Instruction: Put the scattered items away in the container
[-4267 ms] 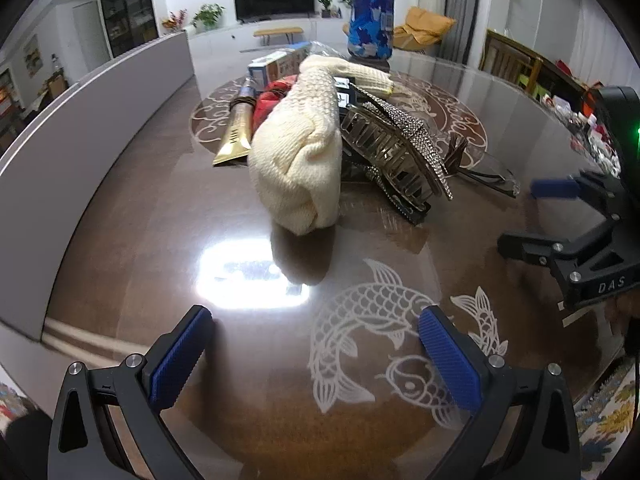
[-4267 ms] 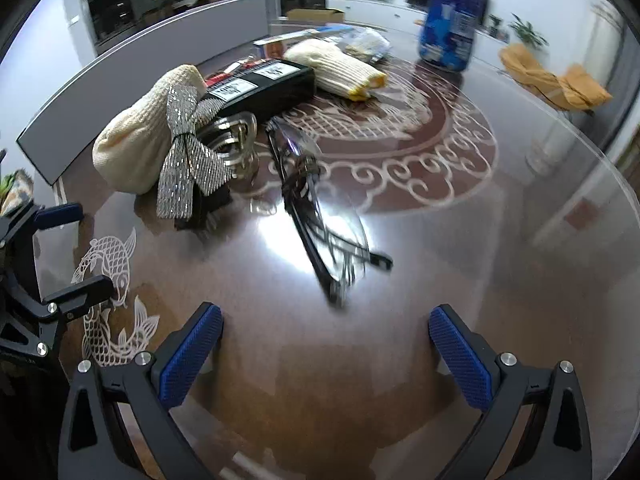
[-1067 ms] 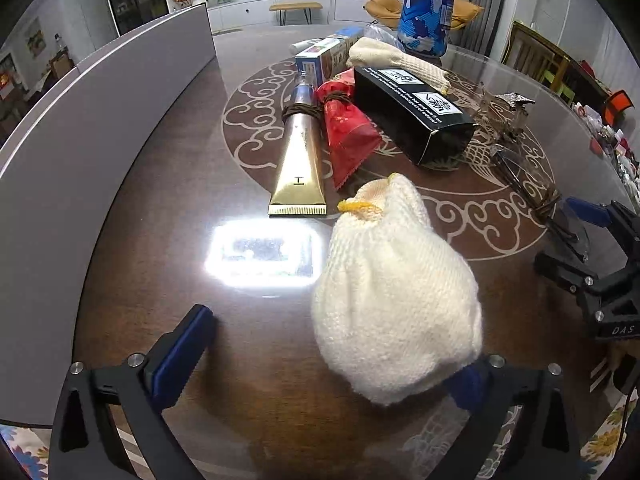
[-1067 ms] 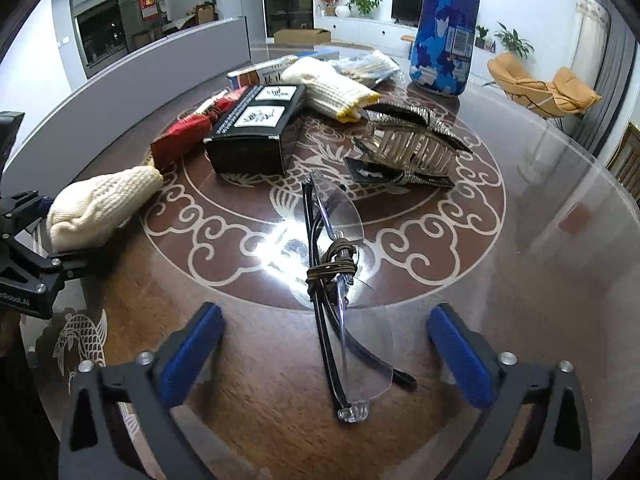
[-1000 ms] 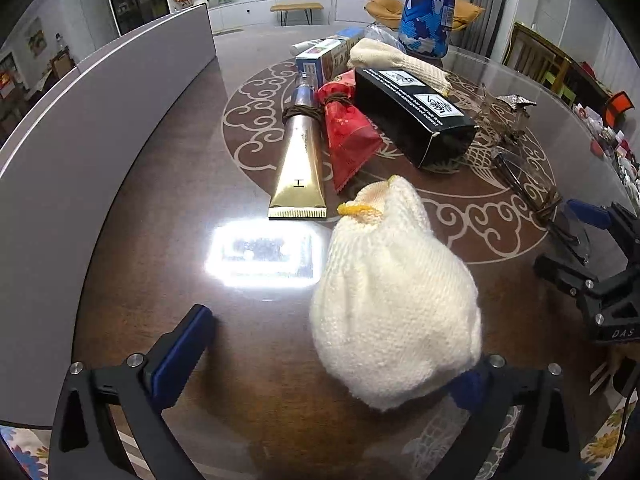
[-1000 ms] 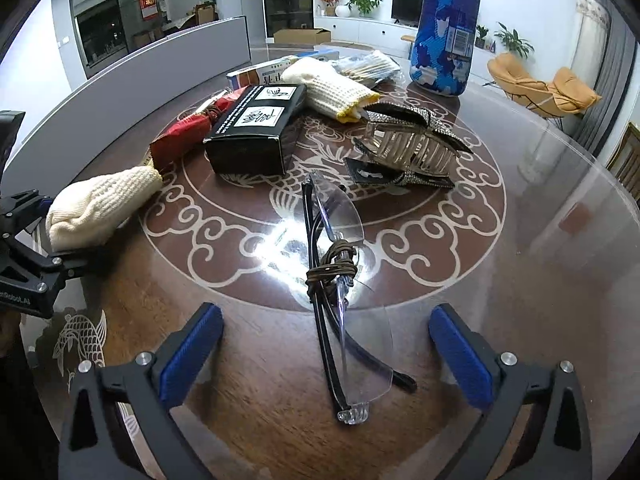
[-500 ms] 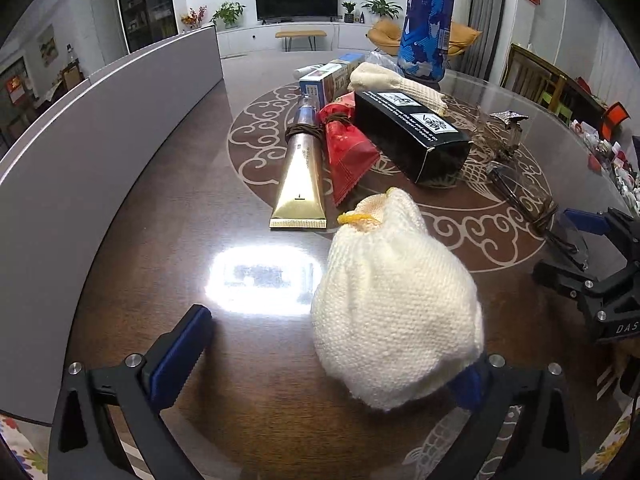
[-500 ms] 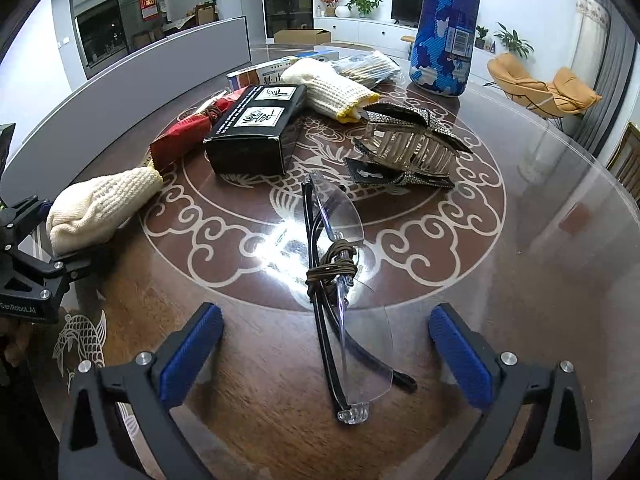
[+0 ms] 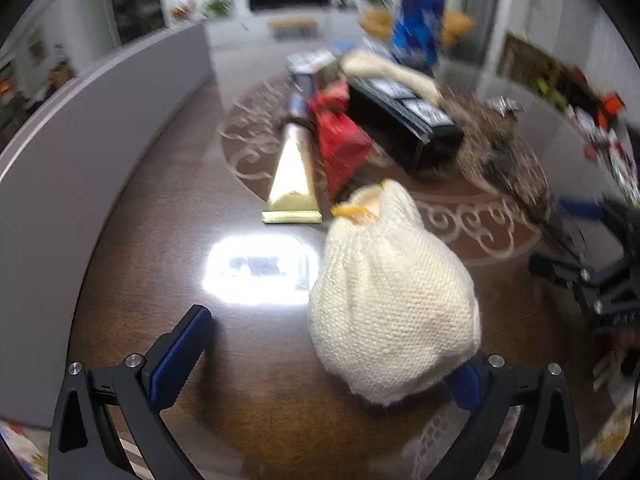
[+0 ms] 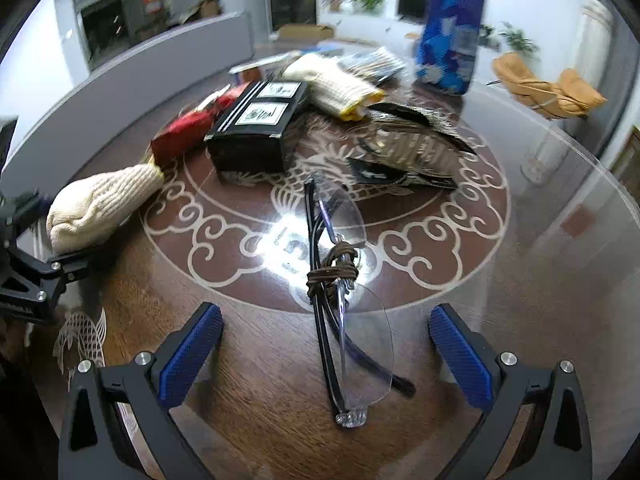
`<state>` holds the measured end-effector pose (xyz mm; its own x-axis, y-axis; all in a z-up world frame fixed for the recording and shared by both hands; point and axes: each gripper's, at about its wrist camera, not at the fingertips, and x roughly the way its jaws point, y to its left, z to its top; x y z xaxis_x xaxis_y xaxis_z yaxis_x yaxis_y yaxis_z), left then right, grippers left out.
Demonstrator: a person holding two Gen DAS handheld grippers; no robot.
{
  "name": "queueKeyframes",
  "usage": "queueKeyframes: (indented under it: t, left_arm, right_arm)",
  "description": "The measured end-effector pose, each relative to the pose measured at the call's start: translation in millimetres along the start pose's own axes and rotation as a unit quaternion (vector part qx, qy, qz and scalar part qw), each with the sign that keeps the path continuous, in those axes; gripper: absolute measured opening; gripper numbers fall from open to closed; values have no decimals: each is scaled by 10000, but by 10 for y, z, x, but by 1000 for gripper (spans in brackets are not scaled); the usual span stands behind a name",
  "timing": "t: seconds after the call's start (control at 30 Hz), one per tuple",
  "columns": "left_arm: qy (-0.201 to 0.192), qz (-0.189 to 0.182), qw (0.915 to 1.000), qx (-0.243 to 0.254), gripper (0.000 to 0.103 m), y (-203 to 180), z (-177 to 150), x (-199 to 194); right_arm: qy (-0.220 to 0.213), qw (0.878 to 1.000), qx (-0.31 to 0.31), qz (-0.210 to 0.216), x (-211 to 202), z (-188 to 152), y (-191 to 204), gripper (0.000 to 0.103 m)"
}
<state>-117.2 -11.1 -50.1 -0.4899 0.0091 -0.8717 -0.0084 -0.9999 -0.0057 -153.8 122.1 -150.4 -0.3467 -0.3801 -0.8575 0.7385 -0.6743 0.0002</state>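
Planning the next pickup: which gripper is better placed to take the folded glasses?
Right. The glasses lie between the right gripper's open fingers, directly ahead of it. The left gripper faces the cream knit glove, which rests against one finger.

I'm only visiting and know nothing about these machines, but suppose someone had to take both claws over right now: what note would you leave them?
Left claw: open, the cream knitted glove lying between its fingers against the right pad, not gripped.
Right claw: open and empty, the glasses tied with a brown cord lying on the table between its fingers.
Also on the table: gold tube, red packet, black box, second glove, sparkly hair clip.
Done: nothing looks put away; I cannot spot the container.
Left: every item, likely the glove and glasses first.
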Motion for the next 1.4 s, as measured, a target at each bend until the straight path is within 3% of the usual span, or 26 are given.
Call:
queueKeyframes:
  t: [0.07,0.17,0.27,0.3,0.33,0.37,0.4,0.43,0.47,0.53,0.9,1.1,1.17,1.23,1.27,1.4]
  left_arm:
    - [407,-180,9990,92,103,-5,95,17]
    - [462,-469,9978,3,103,-9,236,-58]
    - [585,-450,9972,115,103,-91,343,-65]
    - [655,-399,9969,155,101,-127,362,-46]
    - [704,-385,9966,173,97,-144,361,-29]
    - [784,-382,9960,192,87,-171,355,0]
    - [875,-371,9952,212,71,-209,349,41]
    - [905,-355,9950,237,67,-229,320,58]
    - [791,-219,9959,367,53,-276,320,42]
    - [743,-185,9962,411,47,-299,330,20]
    - [104,-494,9986,144,43,-148,217,-593]
    - [135,-392,9991,89,43,-25,-29,-644]
    - [178,-390,9991,71,43,-8,-89,-633]
    - [200,-394,9990,46,43,-1,-144,-621]
    - [206,-401,9990,36,43,0,-158,-619]
    - [240,-451,9987,-7,43,-16,-177,-584]
  right_arm:
    - [460,9989,-108,70,52,128,-30,103]
    - [969,9950,-83,240,108,292,-92,101]
    - [1255,9915,-176,289,139,422,-101,90]
    - [1282,9911,-233,264,135,449,-92,80]
    - [1310,9907,-305,226,129,476,-78,71]
    - [1325,9903,-359,212,124,493,-66,67]
    - [1333,9900,-421,197,115,509,-54,57]
    - [1317,9901,-435,204,101,522,-52,39]
    - [1310,9903,-398,222,84,533,-61,29]
    - [1298,9907,-232,323,43,533,-102,20]
    - [875,9942,-166,602,-477,295,-48,19]
    - [967,9931,-167,649,-347,374,-20,19]
    - [936,9941,-12,553,-332,411,-82,24]
    - [991,9935,217,510,-296,446,-162,61]
    - [1033,9929,305,512,-276,455,-196,67]
    - [1362,9881,500,510,-110,489,-245,69]
